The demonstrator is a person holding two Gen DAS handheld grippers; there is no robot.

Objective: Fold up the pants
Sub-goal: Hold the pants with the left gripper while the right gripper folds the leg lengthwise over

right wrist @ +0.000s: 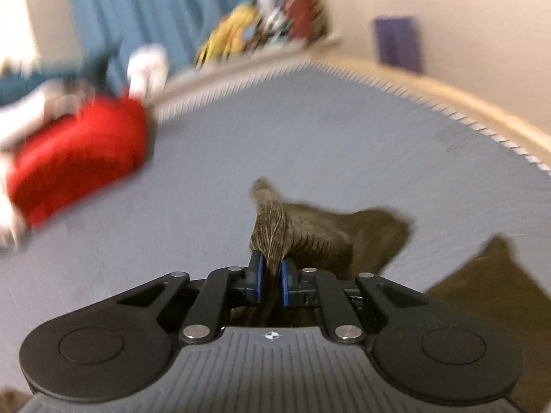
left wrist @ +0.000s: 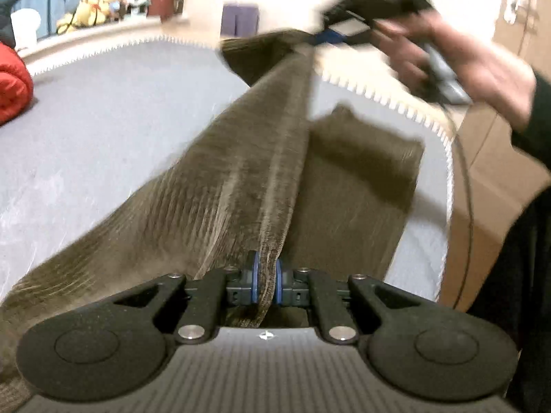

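At the far left of the grey bed surface (left wrist: 103, 130) lies a red bundle (left wrist: 12, 82), with soft toys (left wrist: 96, 3) on a ledge beyond it in front of a blue curtain (right wrist: 144, 10). The olive-brown corduroy pants (left wrist: 241, 172) lie across the middle of the bed, running from the near edge toward the far right. The left gripper (left wrist: 267, 277) is at the near end, its blue pads pinched tight on a raised ridge of the fabric. From there the cloth is pulled into a taut fold that rises to the right gripper (left wrist: 327, 38), held by a hand (left wrist: 482, 65) at the far right; its jaws are clamped on a bunched tip of the pants (right wrist: 270, 227), seen closely in the right wrist view. Another part of the pants lies flat on the bed just right of the ridge. A purple object (left wrist: 239, 17) stands against the far wall.
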